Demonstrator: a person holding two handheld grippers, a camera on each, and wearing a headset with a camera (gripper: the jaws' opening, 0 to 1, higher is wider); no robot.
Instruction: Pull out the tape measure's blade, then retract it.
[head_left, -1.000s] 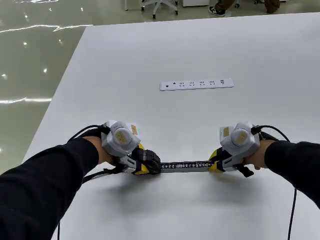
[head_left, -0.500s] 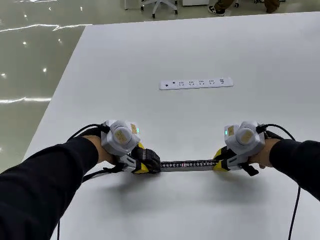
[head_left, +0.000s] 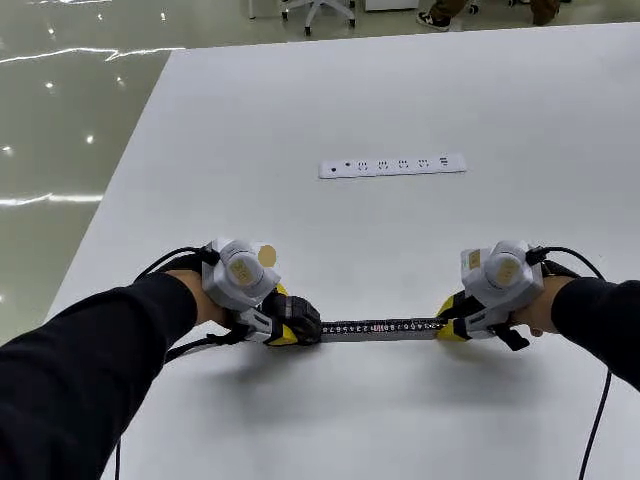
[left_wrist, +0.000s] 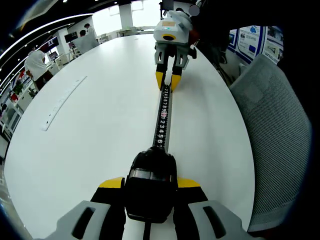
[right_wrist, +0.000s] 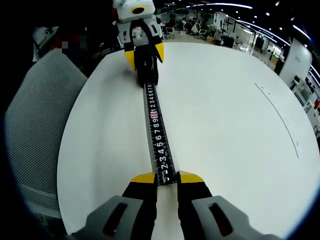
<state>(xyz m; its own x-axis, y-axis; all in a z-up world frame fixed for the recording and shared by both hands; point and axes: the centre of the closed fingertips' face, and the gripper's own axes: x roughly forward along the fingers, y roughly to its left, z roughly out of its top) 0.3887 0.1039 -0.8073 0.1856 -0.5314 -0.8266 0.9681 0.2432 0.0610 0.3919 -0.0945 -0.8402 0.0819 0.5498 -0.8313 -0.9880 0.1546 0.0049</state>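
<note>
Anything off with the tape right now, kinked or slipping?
Nothing stands out. The blade lies straight and flat on the table, from the case in the left gripper to the right gripper pinching its tip.

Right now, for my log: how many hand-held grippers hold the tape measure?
2. The left white-and-yellow hand-held gripper clamps the black tape-measure case; the right hand-held gripper pinches the numbered blade.

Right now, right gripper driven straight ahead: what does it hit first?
Following the blade it grips, the right gripper would likely meet the tape measure case held by the left gripper.
</note>
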